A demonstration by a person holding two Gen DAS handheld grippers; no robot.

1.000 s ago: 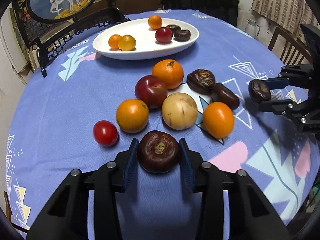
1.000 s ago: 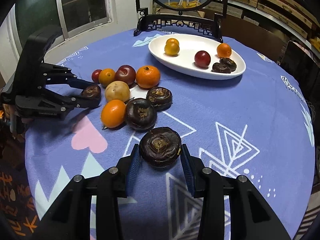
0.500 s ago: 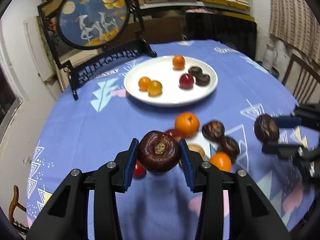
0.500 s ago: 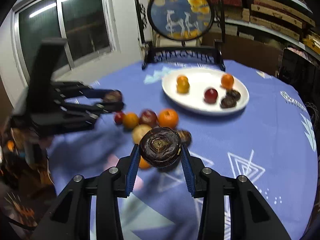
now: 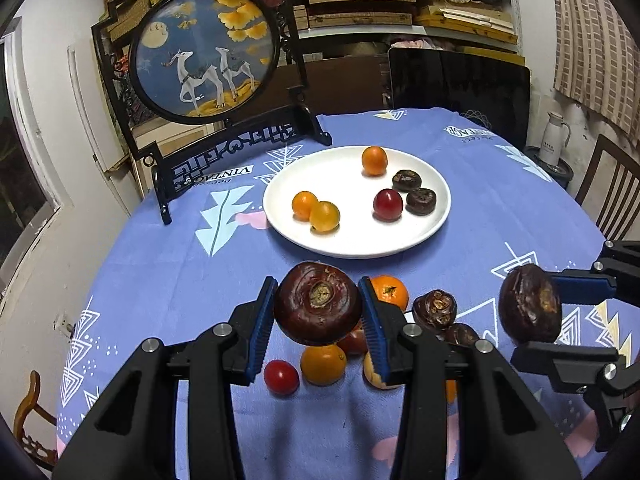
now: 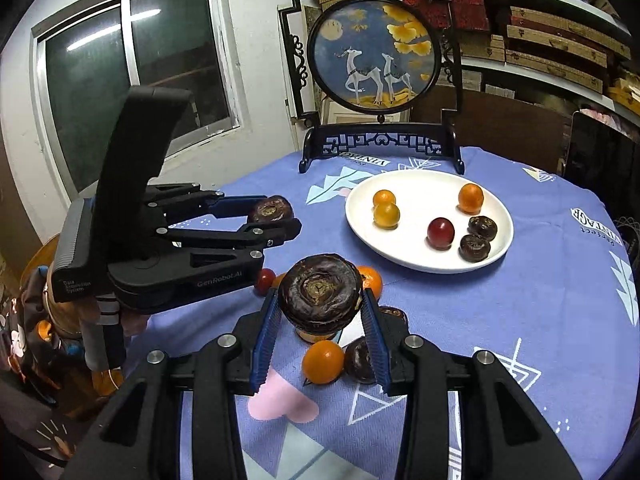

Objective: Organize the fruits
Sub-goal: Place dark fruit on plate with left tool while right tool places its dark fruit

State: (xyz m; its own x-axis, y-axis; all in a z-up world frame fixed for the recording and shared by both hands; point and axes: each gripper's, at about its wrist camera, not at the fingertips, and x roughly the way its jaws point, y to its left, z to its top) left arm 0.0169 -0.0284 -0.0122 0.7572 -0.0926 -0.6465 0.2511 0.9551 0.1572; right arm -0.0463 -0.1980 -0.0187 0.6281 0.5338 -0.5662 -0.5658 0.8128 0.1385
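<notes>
Now both my grippers are loaded: the left gripper point(image 5: 318, 312) is clamped on a dark water chestnut point(image 5: 318, 308), and the right gripper point(image 6: 320, 308) is clamped on a second dark chestnut point(image 6: 320, 298), each lifted clear of the table point(image 6: 540, 320). What the coming move turns on is the white plate point(image 5: 400, 240), which lies straight ahead of and below both grippers, past the loose pile of fruit beneath them. In my left view the plate's near rim sits just beyond the chestnut; in my right view it lies ahead and a little to the right, so neither hand looks clearly nearer. Each chestnut is a squat disc, gripped across its width, stem scar turned up toward the camera, with no real long axis. I judge the pair of dark chestnuts point(image 5: 414, 192) on the plate's right side the natural spot.
</notes>
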